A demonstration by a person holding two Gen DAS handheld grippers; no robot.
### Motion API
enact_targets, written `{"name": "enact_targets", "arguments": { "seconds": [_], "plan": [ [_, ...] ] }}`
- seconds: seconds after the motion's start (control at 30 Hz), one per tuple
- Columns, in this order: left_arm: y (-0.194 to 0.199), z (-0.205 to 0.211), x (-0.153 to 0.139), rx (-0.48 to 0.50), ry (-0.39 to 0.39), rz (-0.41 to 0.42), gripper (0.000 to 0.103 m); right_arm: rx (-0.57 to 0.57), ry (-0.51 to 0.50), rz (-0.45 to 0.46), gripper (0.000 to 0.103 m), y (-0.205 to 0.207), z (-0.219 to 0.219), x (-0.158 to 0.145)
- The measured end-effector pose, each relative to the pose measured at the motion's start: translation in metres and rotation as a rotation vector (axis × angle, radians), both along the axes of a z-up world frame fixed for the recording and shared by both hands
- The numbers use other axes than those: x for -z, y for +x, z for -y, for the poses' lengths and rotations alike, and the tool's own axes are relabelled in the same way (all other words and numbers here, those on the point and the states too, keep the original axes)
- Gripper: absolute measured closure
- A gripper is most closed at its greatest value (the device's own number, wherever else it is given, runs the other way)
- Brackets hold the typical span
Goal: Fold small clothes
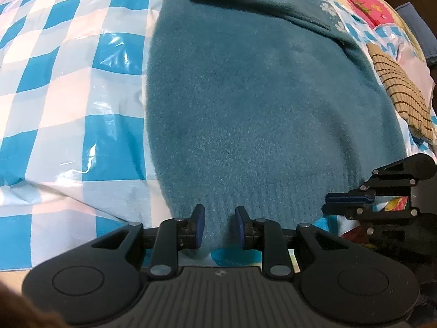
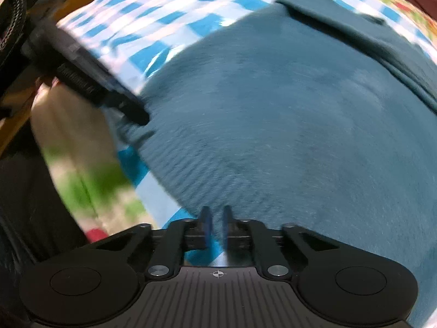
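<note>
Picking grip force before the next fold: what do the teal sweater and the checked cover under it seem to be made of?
Teal sweater: looks like soft, fuzzy knit, matte, with a ribbed hem near the left gripper. Checked cover: seemingly thin plastic sheet or coated cloth, glossy, with crinkled glare; likely slippery.

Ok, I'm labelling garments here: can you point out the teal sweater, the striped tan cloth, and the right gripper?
teal sweater point(image 1: 259, 104): left wrist view, middle of its fuzzy body.
striped tan cloth point(image 1: 401, 93): left wrist view, centre of its ribbed surface.
right gripper point(image 2: 217, 225): right wrist view, narrow gap between its fingertips over the sweater hem.
</note>
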State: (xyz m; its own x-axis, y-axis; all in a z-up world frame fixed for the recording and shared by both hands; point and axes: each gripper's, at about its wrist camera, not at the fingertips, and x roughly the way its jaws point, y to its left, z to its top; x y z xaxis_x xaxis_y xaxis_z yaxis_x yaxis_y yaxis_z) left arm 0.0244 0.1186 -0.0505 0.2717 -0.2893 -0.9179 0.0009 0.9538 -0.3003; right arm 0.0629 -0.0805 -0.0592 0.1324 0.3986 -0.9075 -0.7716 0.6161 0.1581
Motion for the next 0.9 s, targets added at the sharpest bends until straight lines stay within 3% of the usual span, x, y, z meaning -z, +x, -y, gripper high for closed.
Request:
{"name": "enact_targets", "arguments": {
  "seconds": [0.2, 0.3, 0.43, 0.67, 0.73, 0.9],
  "plan": [
    [-0.001, -0.002, -0.002, 0.004, -0.018, 0.008, 0.074, 0.004, 0.051, -0.003, 0.103, -0.002, 0.004, -0.008],
    [0.000, 0.004, 0.001, 0.020, -0.008, 0.011, 0.074, -0.007, 0.026, 0.030, 0.101, -0.004, 0.000, -0.008],
    [0.002, 0.007, 0.012, 0.011, 0.016, -0.014, 0.074, 0.037, -0.008, 0.006, 0.102, 0.003, 0.003, 0.003],
    [-0.005, 0.001, 0.011, -0.002, 0.010, -0.035, 0.074, 0.081, -0.051, -0.175, 0.099, -0.007, 0.025, 0.013],
    [-0.007, 0.001, 0.006, -0.002, 0.019, -0.018, 0.074, 0.125, -0.021, -0.151, 0.094, -0.009, 0.036, 0.002],
    [-0.010, -0.010, -0.007, -0.037, 0.032, 0.043, 0.073, 0.315, 0.094, -0.071, 0.092, 0.003, 0.083, -0.040]
  ]
}}
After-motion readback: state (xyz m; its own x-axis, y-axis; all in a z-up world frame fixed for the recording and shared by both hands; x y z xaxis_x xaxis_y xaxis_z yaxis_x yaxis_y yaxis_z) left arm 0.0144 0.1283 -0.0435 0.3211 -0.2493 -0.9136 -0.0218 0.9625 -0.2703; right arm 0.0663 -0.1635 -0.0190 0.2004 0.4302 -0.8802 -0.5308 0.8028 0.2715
